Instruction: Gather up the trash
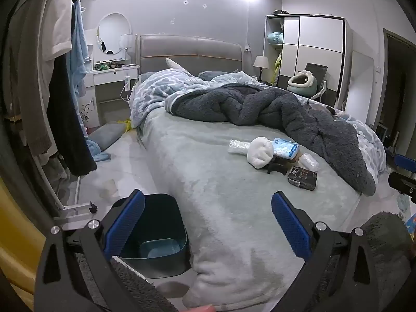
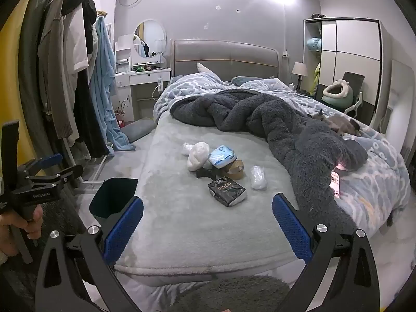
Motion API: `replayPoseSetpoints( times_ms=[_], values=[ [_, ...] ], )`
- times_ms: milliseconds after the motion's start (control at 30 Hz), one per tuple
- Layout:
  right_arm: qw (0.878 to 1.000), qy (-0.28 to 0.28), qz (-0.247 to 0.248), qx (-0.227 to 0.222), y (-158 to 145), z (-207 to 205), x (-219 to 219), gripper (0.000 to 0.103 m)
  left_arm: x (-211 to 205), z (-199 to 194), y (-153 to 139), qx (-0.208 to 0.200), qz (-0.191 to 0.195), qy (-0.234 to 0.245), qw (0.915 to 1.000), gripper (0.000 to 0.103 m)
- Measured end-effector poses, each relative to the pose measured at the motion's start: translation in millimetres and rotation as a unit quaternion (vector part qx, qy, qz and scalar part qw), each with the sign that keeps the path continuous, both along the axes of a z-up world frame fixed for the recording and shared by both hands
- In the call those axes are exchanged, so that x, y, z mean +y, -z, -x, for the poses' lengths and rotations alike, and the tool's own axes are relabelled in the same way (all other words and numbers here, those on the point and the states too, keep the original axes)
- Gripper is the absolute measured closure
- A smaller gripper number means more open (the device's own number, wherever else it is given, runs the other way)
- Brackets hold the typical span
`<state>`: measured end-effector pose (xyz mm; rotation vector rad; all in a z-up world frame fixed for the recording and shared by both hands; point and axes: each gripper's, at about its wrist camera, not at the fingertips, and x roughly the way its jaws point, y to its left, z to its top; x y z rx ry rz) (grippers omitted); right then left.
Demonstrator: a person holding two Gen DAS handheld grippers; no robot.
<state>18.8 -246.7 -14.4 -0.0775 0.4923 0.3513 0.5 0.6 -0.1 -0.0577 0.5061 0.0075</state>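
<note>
Trash lies in a small pile on the bed's grey-green sheet (image 2: 197, 221): a black "Face" packet (image 2: 227, 191), a blue-white wipes pack (image 2: 222, 156), a brown tape roll (image 2: 235, 170), a crumpled white bag (image 2: 196, 155) and a clear wrapper (image 2: 258, 178). The same pile shows in the left wrist view, with the black packet (image 1: 303, 178) and white bag (image 1: 260, 153). A dark bin (image 1: 156, 234) stands on the floor by the bed's near corner, also seen as the bin (image 2: 113, 197). My left gripper (image 1: 208, 226) hangs open above the bin and bed corner. My right gripper (image 2: 208, 227) is open over the bed's foot, short of the pile.
A dark fleece blanket (image 2: 273, 119) and patterned duvet (image 2: 377, 171) cover the bed's far and right side; a lit phone (image 2: 336, 183) lies there. A clothes rack (image 1: 52, 91) stands left, a dressing table (image 1: 114, 74) behind it, a wardrobe (image 1: 309, 52) at the back right.
</note>
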Motion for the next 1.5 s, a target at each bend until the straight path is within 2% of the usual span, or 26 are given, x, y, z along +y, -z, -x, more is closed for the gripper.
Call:
replayPoseSetpoints(
  times_ms=[1500],
  values=[
    [1.0,0.0,-0.011,0.003,0.7,-0.9,-2.7,0.003,4.3,0.1,4.0,-0.004,-0.002,-0.001,1.0,0.003]
  ],
)
